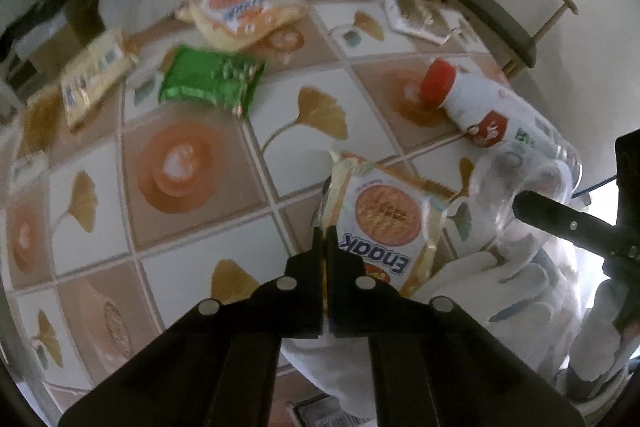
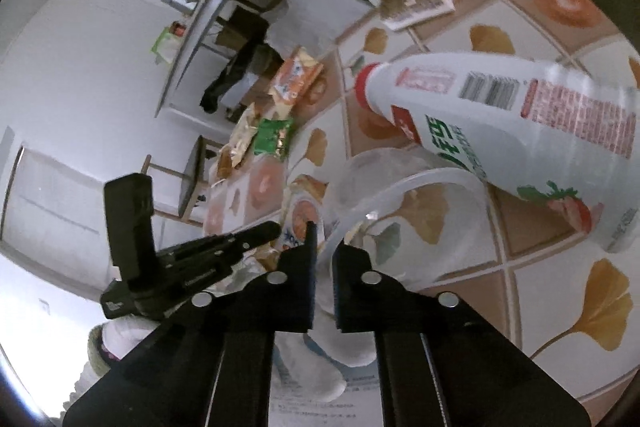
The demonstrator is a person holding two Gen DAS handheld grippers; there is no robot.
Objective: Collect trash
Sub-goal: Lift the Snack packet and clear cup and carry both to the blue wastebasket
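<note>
My left tongs [image 1: 325, 227] are clenched almost fully on the edge of an Enaak snack packet [image 1: 380, 223], which hangs lifted off the desk [image 1: 208, 251] near its close edge. Just beside it, my right tongs [image 2: 323, 241] grasp the rim of a clear plastic cup [image 2: 400, 183], jaws nearly closed with only the thin wall between them; in the left view the cup [image 1: 524, 183] shows with one right finger [image 1: 560, 219] against it. A white bottle with a red cap [image 1: 480, 107] lies on its side on the desk, touching the cup. Farther in lie a green wrapper [image 1: 208, 83], another orange Enaak packet [image 1: 240, 15], and a yellow packet [image 1: 94, 75] by the left edge. A flat pale packet [image 1: 420, 15] sits near the far edge.
</note>
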